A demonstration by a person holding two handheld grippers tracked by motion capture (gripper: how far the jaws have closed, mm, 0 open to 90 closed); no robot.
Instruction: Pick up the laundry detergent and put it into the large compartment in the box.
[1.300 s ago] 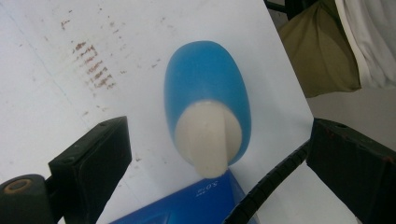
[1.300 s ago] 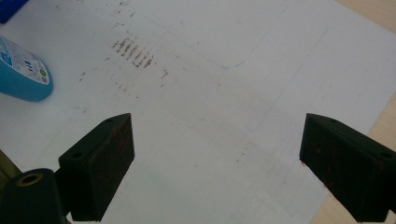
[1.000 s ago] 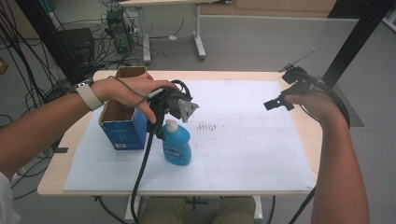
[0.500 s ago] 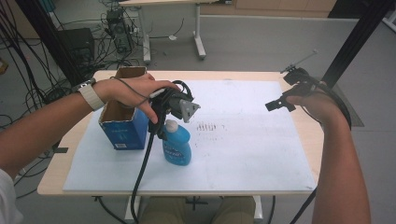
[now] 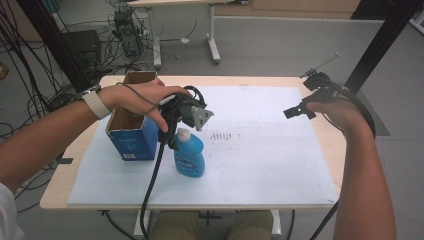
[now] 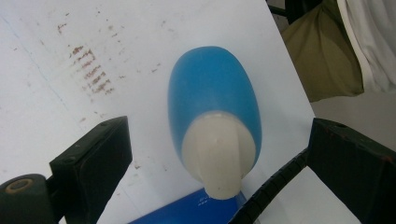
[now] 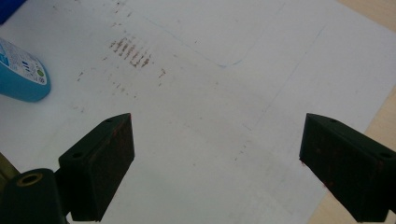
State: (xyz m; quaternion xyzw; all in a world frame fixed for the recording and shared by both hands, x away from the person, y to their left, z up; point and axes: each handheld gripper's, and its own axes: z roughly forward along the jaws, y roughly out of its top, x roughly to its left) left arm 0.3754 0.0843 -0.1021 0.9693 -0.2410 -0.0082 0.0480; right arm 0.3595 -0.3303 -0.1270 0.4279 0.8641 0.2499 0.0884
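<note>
The left gripper (image 5: 176, 131) hangs just above an upright blue bottle (image 5: 189, 156), jaws spread wide to either side of its white cap (image 6: 218, 156) and clear of it. A blue box (image 5: 131, 131) stands just beside the bottle. The right gripper (image 5: 300, 102), jaws also spread, hovers well apart over the white mat (image 5: 270, 150).

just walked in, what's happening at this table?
A person holds a gripper in each hand over a white sheet. The left gripper hangs right above the upright blue plastic bottle with a white cap, jaws open either side of the cap, not gripping. An open blue cardboard box stands beside the bottle. The right gripper hovers open at the table's right.
</note>
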